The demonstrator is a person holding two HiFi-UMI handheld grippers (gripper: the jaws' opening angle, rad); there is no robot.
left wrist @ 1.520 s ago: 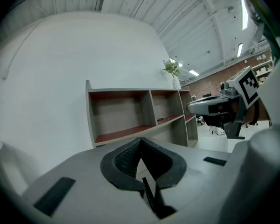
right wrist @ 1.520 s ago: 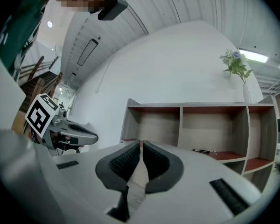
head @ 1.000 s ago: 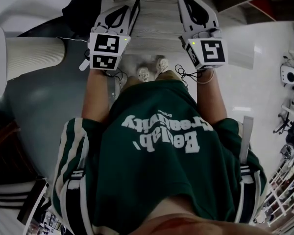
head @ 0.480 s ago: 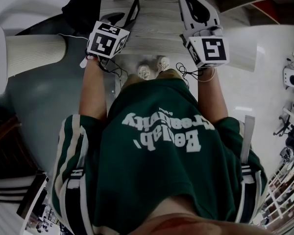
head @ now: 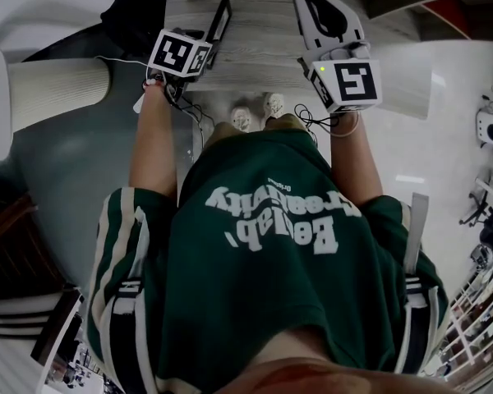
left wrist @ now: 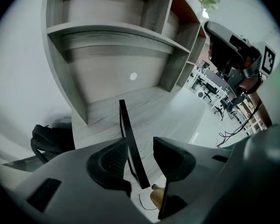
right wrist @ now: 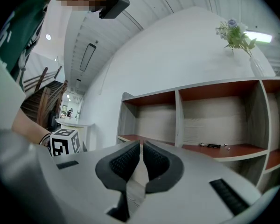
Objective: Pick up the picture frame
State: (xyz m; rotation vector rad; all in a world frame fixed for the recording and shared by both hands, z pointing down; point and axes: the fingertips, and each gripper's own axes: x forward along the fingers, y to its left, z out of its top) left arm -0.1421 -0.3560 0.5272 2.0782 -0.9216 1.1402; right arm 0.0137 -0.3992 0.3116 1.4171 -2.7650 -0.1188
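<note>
Edgewise, picture frame runs straight away between jaws

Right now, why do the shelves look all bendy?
Left gripper view: the wide lens bows the shelves, and the corners go black. Right gripper view: same bend, same dark rim. Head view: dim, with straight lines curling near the edges.

Shirt: dark green, white lettering.
Sleeves: white stripes.
Shoes: probably white.
Left gripper, right gripper: grey shells, black pads, square-marker cubes.
</note>
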